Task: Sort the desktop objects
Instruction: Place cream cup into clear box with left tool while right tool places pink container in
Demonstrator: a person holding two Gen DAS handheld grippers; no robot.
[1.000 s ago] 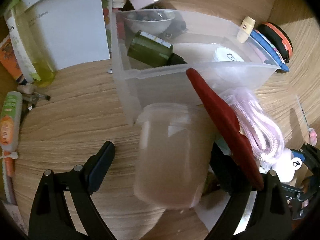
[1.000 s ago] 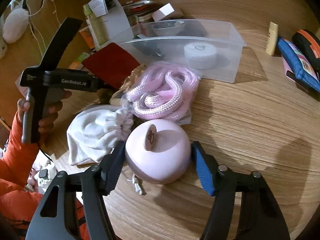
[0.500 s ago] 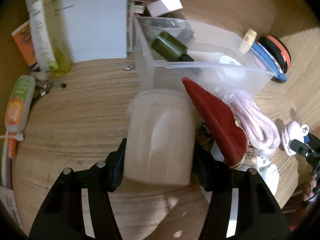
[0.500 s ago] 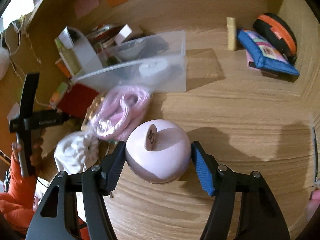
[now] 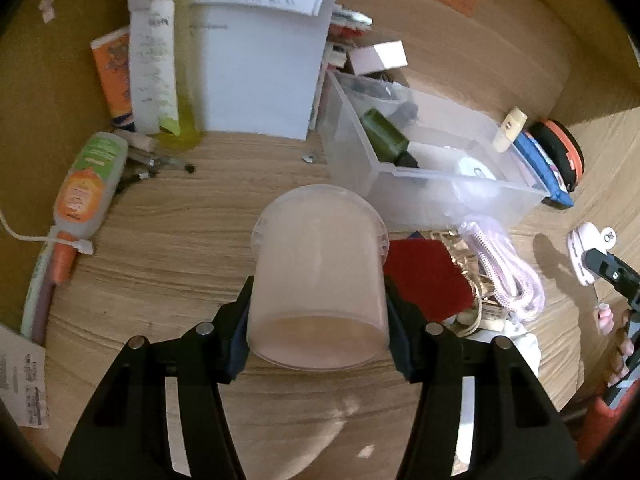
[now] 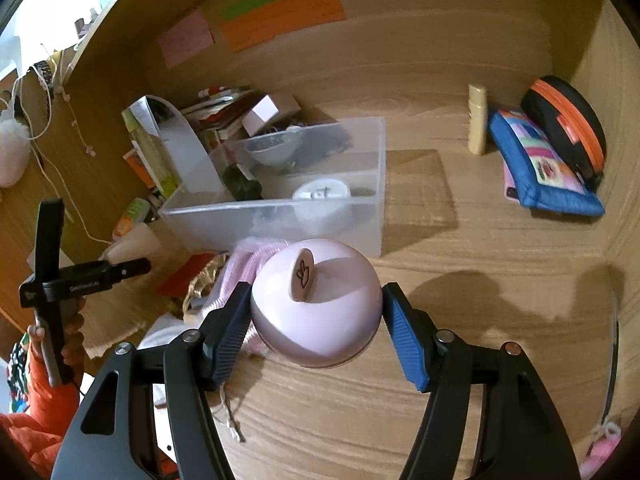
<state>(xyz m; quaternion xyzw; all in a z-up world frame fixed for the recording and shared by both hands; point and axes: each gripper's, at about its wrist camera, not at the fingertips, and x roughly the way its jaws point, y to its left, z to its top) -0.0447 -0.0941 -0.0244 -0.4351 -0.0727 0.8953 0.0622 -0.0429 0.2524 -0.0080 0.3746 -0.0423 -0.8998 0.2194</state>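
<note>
My left gripper [image 5: 316,320] is shut on a translucent plastic cup [image 5: 320,264], which is tilted with its rim pointing away and held above the wooden desk. The right wrist view shows that cup [image 6: 132,242] at the far left, with a hand holding the tool. My right gripper [image 6: 316,312] is shut on a pink dome [image 6: 340,292] with a small printed knob, held off the desk. A clear plastic bin [image 5: 400,188] stands behind, holding a green bottle [image 5: 384,136] and a white round box [image 5: 476,168].
A pink rope bundle [image 5: 504,276], a red flat piece [image 5: 424,280] and a white cloth lie in front of the bin. Tubes [image 5: 88,184] and a white paper holder [image 5: 260,76] crowd the left. A blue pouch [image 6: 540,168], a black-orange case [image 6: 568,124] and a cream stick [image 6: 478,120] lie at the right.
The left jaws have closed on the cup and lifted it back from the bin. The right gripper has risen with the pink dome and swung right, away from the rope and cloth.
</note>
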